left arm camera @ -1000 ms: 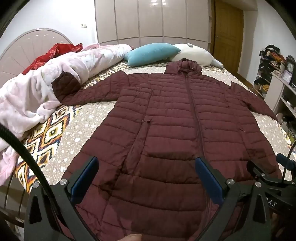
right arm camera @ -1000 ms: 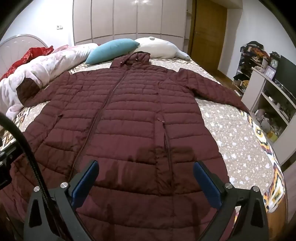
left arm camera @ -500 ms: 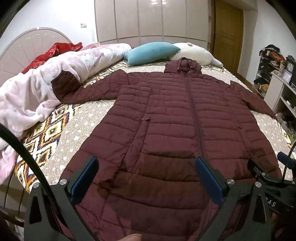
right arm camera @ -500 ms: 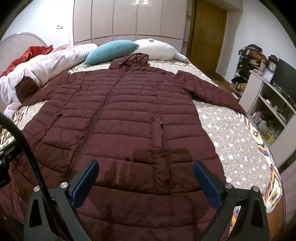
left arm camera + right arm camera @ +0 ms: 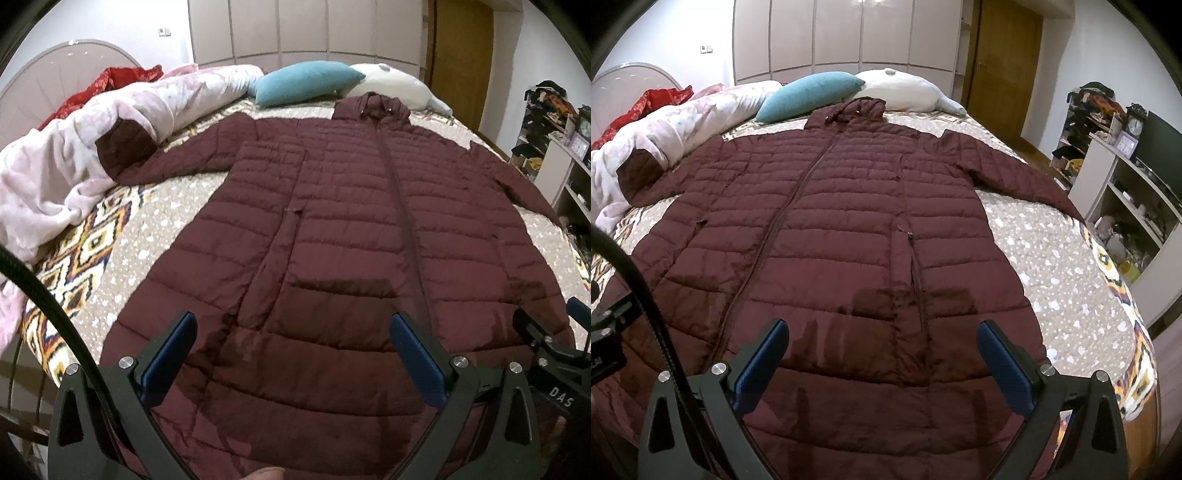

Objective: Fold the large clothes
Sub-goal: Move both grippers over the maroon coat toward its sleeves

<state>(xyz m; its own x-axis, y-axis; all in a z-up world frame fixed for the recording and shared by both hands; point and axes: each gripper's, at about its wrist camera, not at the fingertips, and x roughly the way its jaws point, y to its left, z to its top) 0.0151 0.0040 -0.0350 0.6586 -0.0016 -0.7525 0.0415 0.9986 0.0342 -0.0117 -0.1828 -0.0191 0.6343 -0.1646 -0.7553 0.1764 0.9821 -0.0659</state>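
The maroon coat (image 5: 354, 229) lies flat, unfolded, across the bed (image 5: 1052, 266), hem at the foot edge. Both tools, left (image 5: 293, 356) and right (image 5: 882, 354), hover spread and empty; next, grip a sleeve.

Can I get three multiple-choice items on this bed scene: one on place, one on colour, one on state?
1. Where does the coat's hood point?
A. Toward the pillows
B. Toward the shelves
C. Toward the camera

2. What colour is the pillow next to the hood?
A. Red
B. Teal
C. Yellow

3. How do both hand-held grippers stand?
A. Shut on the coat
B. Shut on a sleeve
C. Open, holding nothing

Key:
1 A: the hood lies at the far end of the bed, beside the pillows.
2 B: it is plainly teal, beside a white one.
3 C: the left hand-held gripper and right hand-held gripper both show wide-apart fingers above the coat's hem.
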